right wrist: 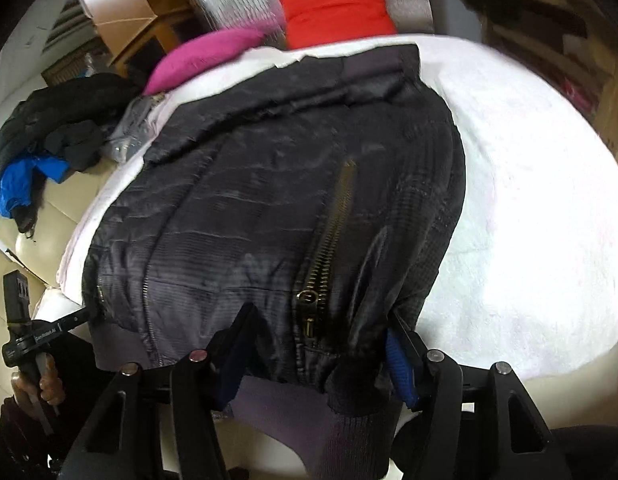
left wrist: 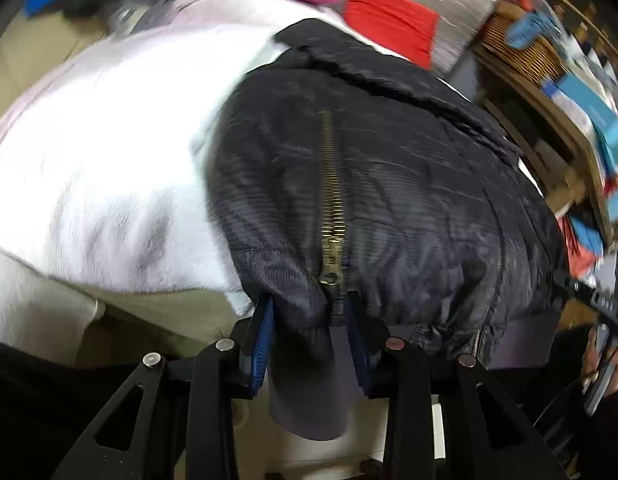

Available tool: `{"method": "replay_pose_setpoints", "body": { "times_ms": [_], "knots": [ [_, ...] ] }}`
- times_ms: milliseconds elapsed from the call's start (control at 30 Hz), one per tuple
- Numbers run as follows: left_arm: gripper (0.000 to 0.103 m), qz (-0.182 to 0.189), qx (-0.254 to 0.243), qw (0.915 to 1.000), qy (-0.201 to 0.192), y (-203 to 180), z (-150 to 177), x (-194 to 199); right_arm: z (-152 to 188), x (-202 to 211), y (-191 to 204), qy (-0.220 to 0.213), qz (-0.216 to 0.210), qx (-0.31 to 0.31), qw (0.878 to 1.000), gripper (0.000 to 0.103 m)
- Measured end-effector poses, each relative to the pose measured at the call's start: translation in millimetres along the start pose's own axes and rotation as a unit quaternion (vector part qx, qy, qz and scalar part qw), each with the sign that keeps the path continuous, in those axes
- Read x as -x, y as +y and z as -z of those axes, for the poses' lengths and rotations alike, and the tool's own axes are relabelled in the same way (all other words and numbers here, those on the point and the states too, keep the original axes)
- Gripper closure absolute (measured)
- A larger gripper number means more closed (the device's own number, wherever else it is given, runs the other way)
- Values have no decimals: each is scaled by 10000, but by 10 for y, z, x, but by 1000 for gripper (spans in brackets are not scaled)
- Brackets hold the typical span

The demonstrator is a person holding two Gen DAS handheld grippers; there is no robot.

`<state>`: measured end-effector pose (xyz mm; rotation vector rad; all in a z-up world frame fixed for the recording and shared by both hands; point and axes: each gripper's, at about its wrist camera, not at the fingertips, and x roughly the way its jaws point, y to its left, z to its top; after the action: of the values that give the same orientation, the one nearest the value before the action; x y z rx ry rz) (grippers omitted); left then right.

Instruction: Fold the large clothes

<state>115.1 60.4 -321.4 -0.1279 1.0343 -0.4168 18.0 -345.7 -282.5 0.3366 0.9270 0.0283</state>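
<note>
Blue rubber pads on the left gripper (left wrist: 309,336) pinch a bunched fold of the black jacket (left wrist: 389,184) at its hem, just beside the brass zipper (left wrist: 331,216), with the grey ribbed waistband (left wrist: 309,392) hanging down between the fingers toward the camera. In the other view the right gripper (right wrist: 317,364) straddles a wider stretch of the same hem; cloth fills the gap between its jaws, but I cannot tell whether the pads truly press on it or merely bracket it. The jacket lies spread on a white blanket (right wrist: 529,208), collar away from the person and hem at the near edge, zipper closed up the front. Judging from this, the step in hand is gripping the bottom edge with both grippers, ready to carry it up toward the collar for a first fold. That move calls for both grips to be firm, lifting together and evenly so the slippery padded cloth does not slide or twist. Beyond the collar sit a red folded cloth (right wrist: 337,8) and a pink cushion (right wrist: 205,56), close enough to crowd the far edge; a heap of dark and blue clothes (right wrist: 41,140) lies well off to the side and should not interfere.
</note>
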Motion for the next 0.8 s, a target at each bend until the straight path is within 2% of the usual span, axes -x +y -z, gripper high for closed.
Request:
{"method": "replay_pose_setpoints", "body": {
  "times_ms": [33,133,167,300,333,367,433,533,600,633,700,733,767,800],
  "knots": [
    [64,-3,-43,10000,6,-15,9,3,7,-24,-2,45,63,-18,10000,40],
    [42,190,208,9995,137,37,-11,-42,6,-188,-85,482,343,-213,9980,37],
    [39,248,302,9991,158,83,-52,-88,-1,-219,-99,548,369,-259,9975,34],
    [40,497,481,9975,146,133,-53,-73,-6,-271,-29,628,388,-125,9972,25],
    [43,525,471,9975,107,139,-49,-59,-4,-286,10,656,464,-17,9968,25],
    [57,513,448,9976,80,100,-61,-75,1,-287,34,642,482,44,9968,26],
    [76,436,275,9987,-41,71,-56,-34,-9,-220,78,479,335,79,9983,33],
    [79,479,118,9986,-197,26,-31,64,-50,-67,129,144,60,137,9998,46],
    [79,453,49,9987,-221,-8,-53,59,-52,-37,70,103,7,30,9999,46],
    [75,414,38,9990,-181,-17,-56,41,-47,-66,24,197,12,-60,9998,46],
    [52,382,28,9993,-51,-38,-55,-4,-30,-166,-72,458,160,-273,9984,45],
    [32,429,45,9991,23,-51,-63,-37,-25,-194,-102,555,208,-352,9976,44],
    [27,511,51,9986,81,-61,-57,-53,-24,-208,-128,606,241,-419,9970,40],
    [27,525,6,9986,104,-74,-53,-57,-21,-208,-150,639,204,-454,9967,38]
  ]
}}
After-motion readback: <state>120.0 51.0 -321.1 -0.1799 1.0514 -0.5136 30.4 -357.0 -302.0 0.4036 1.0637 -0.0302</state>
